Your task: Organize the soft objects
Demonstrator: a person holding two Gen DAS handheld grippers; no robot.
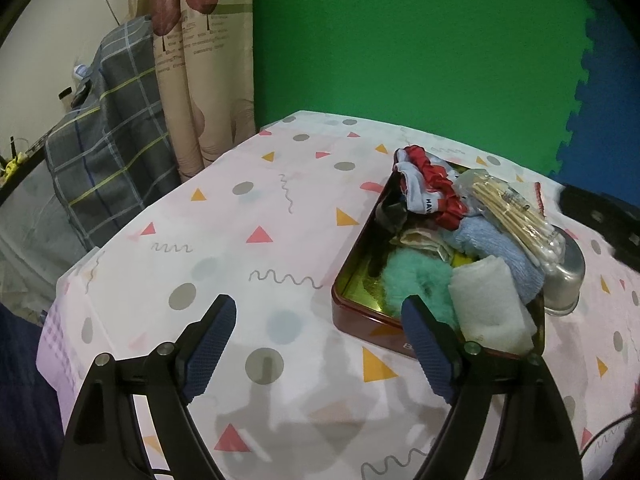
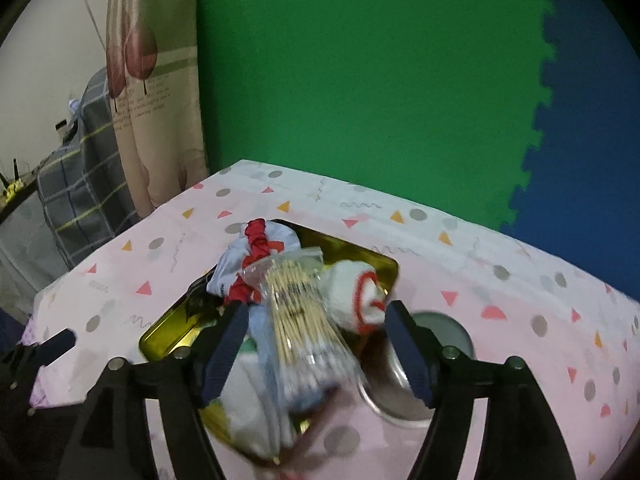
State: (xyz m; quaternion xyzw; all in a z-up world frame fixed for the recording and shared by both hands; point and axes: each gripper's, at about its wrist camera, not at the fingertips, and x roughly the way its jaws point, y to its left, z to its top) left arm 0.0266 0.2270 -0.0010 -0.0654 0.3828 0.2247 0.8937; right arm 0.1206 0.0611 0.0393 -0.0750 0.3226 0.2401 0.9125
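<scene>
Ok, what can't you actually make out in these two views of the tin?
- Tin floor: mostly buried under cloths, both views.
- Cotton swab bag: near end motion-blurred, right wrist view.
- Metal cup: partly behind the swab bag and blue towel, left wrist view; behind the right gripper finger, right.

l gripper (image 1: 318,322) wide apart; r gripper (image 2: 316,326) same

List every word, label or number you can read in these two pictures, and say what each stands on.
"HAV", cut off by a fold: on the white and blue cloth in the tin.
Pale lettering on the tin's front wall: mostly hidden by a gripper finger, unreadable.
Printed lines on the curtain: too small and blurred to read.
Print on the cotton swab packet: blurred.
</scene>
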